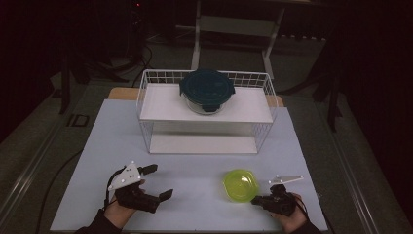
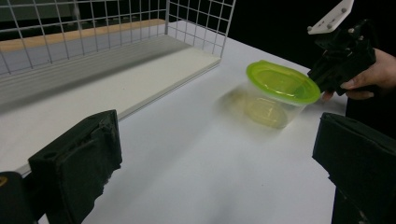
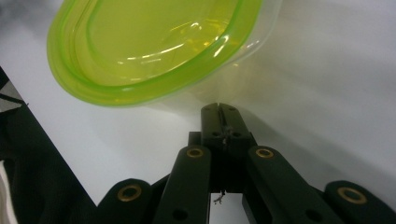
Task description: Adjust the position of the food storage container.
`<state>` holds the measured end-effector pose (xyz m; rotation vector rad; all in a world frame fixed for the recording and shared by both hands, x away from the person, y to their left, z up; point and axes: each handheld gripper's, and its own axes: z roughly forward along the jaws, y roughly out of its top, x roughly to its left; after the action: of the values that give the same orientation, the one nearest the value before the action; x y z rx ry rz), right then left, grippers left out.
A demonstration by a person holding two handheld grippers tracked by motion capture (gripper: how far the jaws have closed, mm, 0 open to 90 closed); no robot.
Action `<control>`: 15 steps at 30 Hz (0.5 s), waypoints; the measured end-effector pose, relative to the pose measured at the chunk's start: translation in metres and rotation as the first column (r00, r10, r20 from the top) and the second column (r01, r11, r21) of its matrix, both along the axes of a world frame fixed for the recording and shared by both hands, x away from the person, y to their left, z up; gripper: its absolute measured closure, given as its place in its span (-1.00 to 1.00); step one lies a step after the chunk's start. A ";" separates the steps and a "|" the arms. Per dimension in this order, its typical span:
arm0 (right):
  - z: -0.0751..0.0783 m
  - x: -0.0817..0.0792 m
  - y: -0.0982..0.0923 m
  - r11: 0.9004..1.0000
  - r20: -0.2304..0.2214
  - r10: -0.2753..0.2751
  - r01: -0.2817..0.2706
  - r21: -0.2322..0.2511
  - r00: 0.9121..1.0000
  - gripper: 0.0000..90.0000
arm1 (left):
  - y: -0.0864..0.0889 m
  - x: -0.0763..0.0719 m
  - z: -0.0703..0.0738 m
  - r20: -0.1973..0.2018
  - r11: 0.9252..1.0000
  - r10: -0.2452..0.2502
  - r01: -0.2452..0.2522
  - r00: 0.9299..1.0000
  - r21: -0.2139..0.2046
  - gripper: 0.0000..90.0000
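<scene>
Round clear plastic tub (image 1: 240, 185), glossy lime lid; my right hand-held gripper (image 1: 256, 199) pinches its rim, jaws pressed together. Left hand-held gripper (image 1: 161, 181) spread wide, empty.

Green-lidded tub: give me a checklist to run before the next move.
1. Right gripper shut at the tub's rim: ok.
2. Rim truly pinched between its pads: cannot tell.
3. Tub level: not ok, it tilts in the left gripper view.
4. Lid seated: ok.
5. Left gripper open, apart from tub: ok.
6. Rack's lower shelf bare: ok.
</scene>
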<state>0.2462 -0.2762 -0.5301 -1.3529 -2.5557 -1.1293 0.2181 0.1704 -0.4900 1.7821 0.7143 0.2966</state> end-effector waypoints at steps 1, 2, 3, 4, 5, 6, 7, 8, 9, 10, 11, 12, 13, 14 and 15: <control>0.000 0.002 0.004 1.000 -0.008 0.007 -0.007 0.004 1.000 1.00 | 0.000 0.000 0.000 0.000 1.000 -0.001 0.001 1.000 0.001 -0.98; 0.000 0.004 0.007 1.000 -0.005 0.015 -0.015 0.003 1.000 1.00 | 0.000 0.000 0.000 0.000 1.000 0.001 -0.001 1.000 -0.002 -0.98; 0.000 0.005 0.010 1.000 -0.008 0.017 -0.017 0.005 1.000 1.00 | 0.001 0.000 0.000 -0.001 1.000 0.002 -0.002 1.000 -0.004 -0.98; 0.000 0.007 0.013 1.000 -0.011 0.023 -0.023 0.008 1.000 1.00 | 0.001 0.001 0.000 0.000 1.000 0.003 -0.003 1.000 -0.004 -0.98; 0.000 0.009 0.016 1.000 -0.010 0.026 -0.026 0.008 1.000 1.00 | 0.001 0.001 0.000 0.001 1.000 0.004 -0.004 1.000 -0.004 -0.98; 0.000 0.011 0.019 0.999 -0.011 0.032 -0.032 0.009 0.999 1.00 | 0.001 0.001 0.000 0.000 1.000 0.003 -0.003 1.000 -0.004 -0.98; 0.000 0.012 0.023 0.999 -0.017 0.038 -0.038 0.021 0.999 1.00 | 0.001 0.000 0.000 0.001 1.000 0.004 -0.004 1.000 -0.002 -0.98; 0.001 0.014 0.026 0.999 -0.017 0.043 -0.042 0.023 0.999 1.00 | 0.002 0.000 0.000 0.002 1.000 0.003 -0.003 1.000 -0.003 -0.98; 0.001 0.015 0.030 0.999 -0.019 0.049 -0.048 0.022 0.999 1.00 | 0.002 0.000 0.000 0.000 1.000 0.002 -0.002 1.000 -0.004 -0.98; 0.002 0.016 0.033 0.998 -0.017 0.054 -0.054 0.027 0.998 1.00 | 0.002 0.000 0.000 -0.001 1.000 0.003 -0.003 1.000 -0.002 -0.98; 0.002 0.017 0.037 0.998 -0.017 0.061 -0.060 0.029 0.998 1.00 | 0.002 0.000 0.000 -0.002 1.000 0.004 -0.004 1.000 -0.003 -0.98; 0.003 0.018 0.040 0.997 -0.014 0.069 -0.068 0.025 0.998 1.00 | 0.002 0.000 0.000 -0.003 1.000 0.004 -0.004 1.000 -0.005 -0.98; 0.003 0.019 0.044 0.997 -0.015 0.075 -0.074 0.025 0.997 1.00 | 0.002 0.000 0.000 -0.002 1.000 0.005 -0.005 1.000 -0.003 -0.98; 0.003 0.020 0.048 0.996 -0.016 0.082 -0.082 0.028 0.997 1.00 | 0.002 0.000 0.000 0.000 1.000 0.005 -0.005 1.000 -0.003 -0.98; 0.003 0.021 0.052 0.996 -0.013 0.089 -0.089 0.023 0.996 1.00 | 0.002 0.000 0.000 0.002 1.000 0.004 -0.004 1.000 -0.005 -0.98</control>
<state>0.2672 -0.2245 -0.5275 -1.2245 -2.5568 -1.1260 0.2180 0.1727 -0.4896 1.7755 0.7166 0.2984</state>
